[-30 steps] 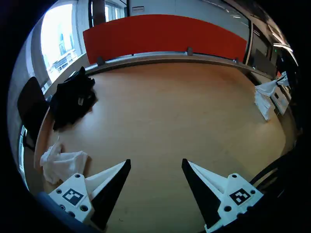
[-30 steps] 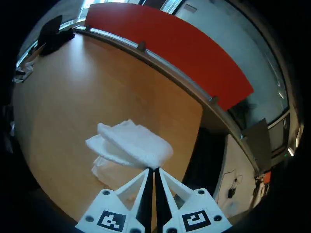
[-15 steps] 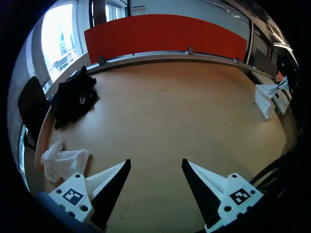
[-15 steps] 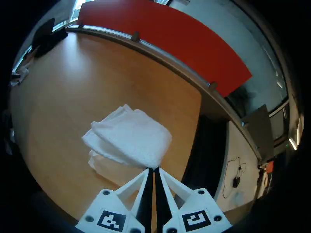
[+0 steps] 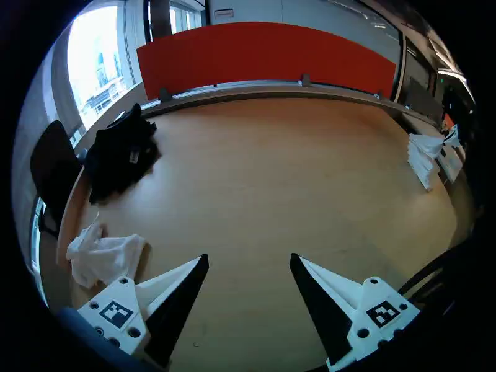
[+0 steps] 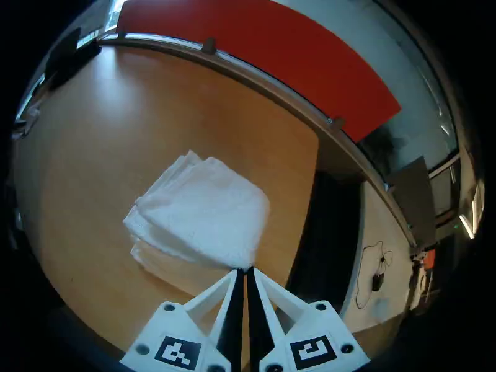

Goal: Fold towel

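A white folded towel (image 6: 201, 214) lies on a stack of folded white towels near the right edge of the wooden table (image 6: 111, 124). My right gripper (image 6: 246, 270) is shut on the near corner of that top towel. In the left gripper view the same stack (image 5: 425, 158) sits far off at the right, with the right gripper (image 5: 451, 133) beside it. My left gripper (image 5: 248, 263) hangs open over bare wood, nothing between its fingers. A crumpled white towel (image 5: 102, 257) lies at the table's left edge, just beyond the left finger.
A black garment (image 5: 121, 155) lies at the table's far left, next to a dark chair (image 5: 46, 167). A red divider panel (image 5: 266, 59) runs along the table's far edge. Beyond the right edge the floor (image 6: 384, 266) shows, with cables on it.
The right gripper has lowered the held towel, which hung bulged above the stack, so it now lies flatter on the stack. The left gripper has barely moved.
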### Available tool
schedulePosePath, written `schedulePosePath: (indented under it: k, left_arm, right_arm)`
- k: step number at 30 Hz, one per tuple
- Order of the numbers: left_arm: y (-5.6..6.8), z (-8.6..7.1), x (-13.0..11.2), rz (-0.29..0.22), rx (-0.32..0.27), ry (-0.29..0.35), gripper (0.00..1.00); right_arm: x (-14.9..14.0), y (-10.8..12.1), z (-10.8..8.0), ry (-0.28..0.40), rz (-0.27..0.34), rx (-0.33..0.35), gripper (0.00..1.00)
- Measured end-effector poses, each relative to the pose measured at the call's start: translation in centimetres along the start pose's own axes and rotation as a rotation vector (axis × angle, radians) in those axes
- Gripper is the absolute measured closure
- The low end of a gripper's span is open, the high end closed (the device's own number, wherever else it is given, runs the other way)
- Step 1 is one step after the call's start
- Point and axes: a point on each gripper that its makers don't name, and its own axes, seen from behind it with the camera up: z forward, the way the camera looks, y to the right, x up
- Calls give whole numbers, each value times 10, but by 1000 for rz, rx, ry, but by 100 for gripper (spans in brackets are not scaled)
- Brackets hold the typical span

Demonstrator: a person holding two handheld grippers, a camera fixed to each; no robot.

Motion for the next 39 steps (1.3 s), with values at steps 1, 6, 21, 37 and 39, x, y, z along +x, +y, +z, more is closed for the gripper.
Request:
schedulePosePath:
  k: [1, 6, 21, 37, 39]
  left_arm:
    - [0, 0, 0, 0, 0, -1, 3]
    - [1, 1, 1, 3, 1, -1, 3]
    - [4, 6, 4, 17, -3, -6, 2]
    - [6, 8, 5, 27, -9, -9, 2]
    - [6, 8, 5, 29, -9, -9, 2]
  right_arm:
    - [0, 0, 1, -2, -1, -1, 96]
    - [-1, -1, 4, -8, -3, -5, 96]
    - [-9, -10, 13, -30, 11, 7, 96]
    - [-21, -10, 17, -60, 33, 0, 93]
    - [-21, -8, 17, -66, 34, -6, 89]
